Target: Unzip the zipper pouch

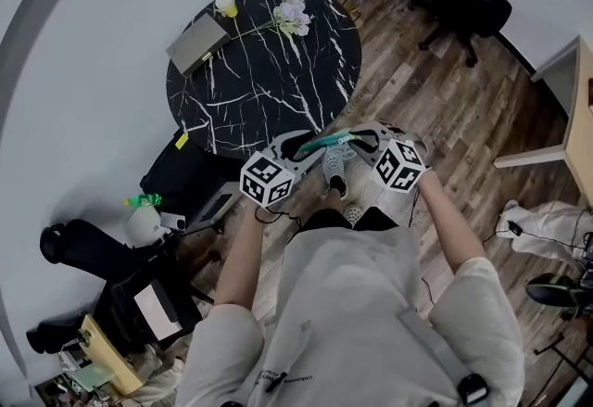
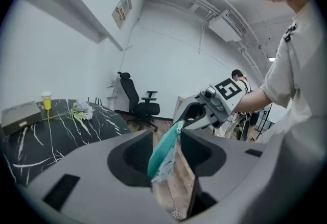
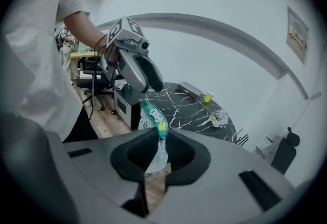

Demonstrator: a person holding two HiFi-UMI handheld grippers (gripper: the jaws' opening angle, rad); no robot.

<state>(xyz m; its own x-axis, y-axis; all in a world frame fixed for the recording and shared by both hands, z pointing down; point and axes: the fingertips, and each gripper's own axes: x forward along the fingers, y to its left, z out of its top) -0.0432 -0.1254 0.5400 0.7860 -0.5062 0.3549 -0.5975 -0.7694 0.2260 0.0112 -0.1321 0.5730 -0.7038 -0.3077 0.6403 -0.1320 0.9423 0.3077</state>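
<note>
**Q:** Where is the pouch, and why do we keep it there?

**A:** We carry the pouch (image 1: 326, 142) in the air between the two tools. It is above the floor (image 1: 417, 90), in front of the bench (image 1: 264, 62) and well apart from it. Held free, the green zip strip (image 2: 162, 150) faces up, so nothing under it can block travel along the zip.

**Q:** What is the state of the right tongs?

**A:** The right tongs (image 3: 162, 136) stand narrow and pinch the pouch at the zip strip, at a yellow tab (image 3: 162, 126). We judge this tab to be the zip pull, which would explain the hold at that point.

**Q:** And the left tongs?

**A:** The left tongs (image 2: 166, 139) stand wide. The other end of the pouch lies between them, but the pads do not press on it and floor shows in the gap on one side. At present the right tool alone bears the pouch.

**Q:** What does the next step need?

**A:** In our judgement, we need a firm left hold on the fabric end. Without it, a pull on the tab drags the whole pouch.
</note>
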